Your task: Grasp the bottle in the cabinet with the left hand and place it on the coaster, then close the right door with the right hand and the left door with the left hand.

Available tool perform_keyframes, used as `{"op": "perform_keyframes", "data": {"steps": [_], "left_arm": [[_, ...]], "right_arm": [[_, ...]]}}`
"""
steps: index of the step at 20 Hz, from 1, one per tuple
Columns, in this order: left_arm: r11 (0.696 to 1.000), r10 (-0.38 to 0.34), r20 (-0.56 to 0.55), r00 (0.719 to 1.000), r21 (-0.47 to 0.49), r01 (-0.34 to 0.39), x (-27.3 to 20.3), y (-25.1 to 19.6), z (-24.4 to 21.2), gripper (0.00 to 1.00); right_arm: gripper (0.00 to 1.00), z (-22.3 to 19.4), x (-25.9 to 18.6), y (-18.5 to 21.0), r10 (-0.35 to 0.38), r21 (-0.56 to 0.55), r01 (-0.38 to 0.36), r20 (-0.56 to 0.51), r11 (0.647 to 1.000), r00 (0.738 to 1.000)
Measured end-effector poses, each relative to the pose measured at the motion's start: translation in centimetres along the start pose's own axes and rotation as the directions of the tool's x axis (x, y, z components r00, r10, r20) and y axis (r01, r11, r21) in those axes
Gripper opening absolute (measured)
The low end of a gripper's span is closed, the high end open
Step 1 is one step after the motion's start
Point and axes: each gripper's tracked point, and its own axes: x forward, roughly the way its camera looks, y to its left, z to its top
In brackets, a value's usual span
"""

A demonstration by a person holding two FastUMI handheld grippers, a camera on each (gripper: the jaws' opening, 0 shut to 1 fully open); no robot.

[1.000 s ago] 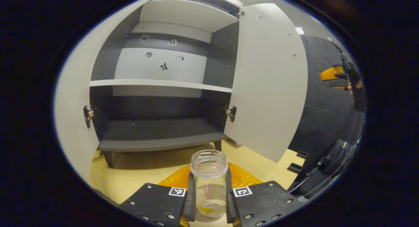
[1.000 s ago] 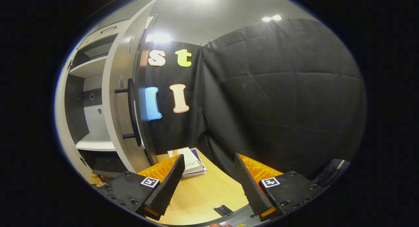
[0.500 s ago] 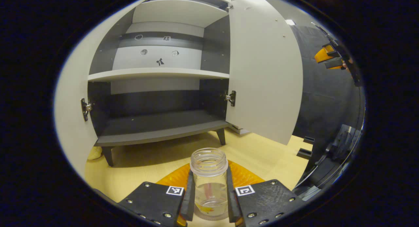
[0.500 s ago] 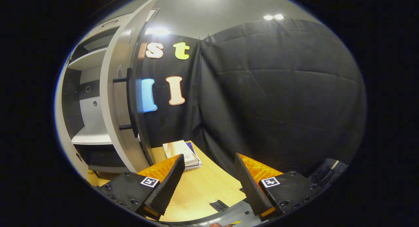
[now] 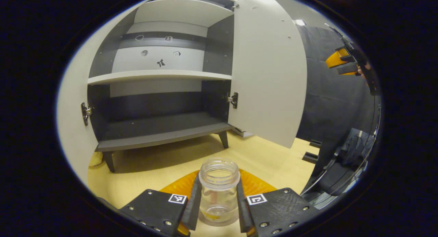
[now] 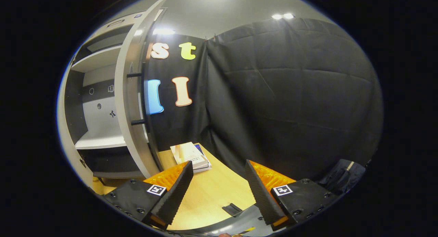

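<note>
the left claw (image 5: 219, 204) is clamped on the bottle (image 5: 219, 191), one finger pressed against each side of the clear body, at the bottom centre of the left gripper view. the bottle stands upright, its open mouth up, and it is out of the cabinet (image 5: 160, 93), whose shelves sit in the upper left of that frame. so the step in hand looks like the carry to the coaster. an orange patch lies just behind the bottle, low in the frame, but i cannot tell whether that is the coaster or part of the claw, nor whether the bottle's base touches the desk (image 5: 164, 165).

the right claw (image 6: 219, 191) is spread apart with nothing between its fingers, at the bottom of the right gripper view. the right door (image 6: 131, 93) stands open at the left of that frame, its dark handle (image 6: 142, 96) facing the booth wall.

next, as i judge it, the bottle needs setting down level on the coaster before the fingers part, since a tilted release could tip it. then the right claw must reach the outer face of the right door and push it shut, and the left door follows.
</note>
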Motion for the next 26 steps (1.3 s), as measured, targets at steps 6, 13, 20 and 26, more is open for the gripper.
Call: {"op": "perform_keyframes", "data": {"steps": [6,13,20,26], "left_arm": [[0.999,-0.031,0.005,0.999,-0.019,0.031,-1.3,-0.1,0.3,0.48],[0.999,-0.051,0.039,0.998,-0.016,0.052,-2.0,0.1,1.9,0.53],[0.999,-0.009,0.127,0.992,-0.037,0.014,-4.0,1.5,7.6,0.53],[0.98,0.194,0.237,0.952,-0.097,-0.175,-7.8,6.2,15.9,0.52]], "right_arm": [[0.96,0.1,-0.9,0.0,-0.044,0.021,0.043,0.022,0.999,0.999],[0.96,-0.5,-2.7,1.2,-0.064,0.015,0.063,0.033,0.998,0.997],[0.96,-1.0,-2.3,0.9,-0.08,-0.01,0.081,0.035,0.997,0.996],[0.96,-1.3,1.0,1.2,-0.028,-0.006,0.028,0.026,1.0,0.999]]}}
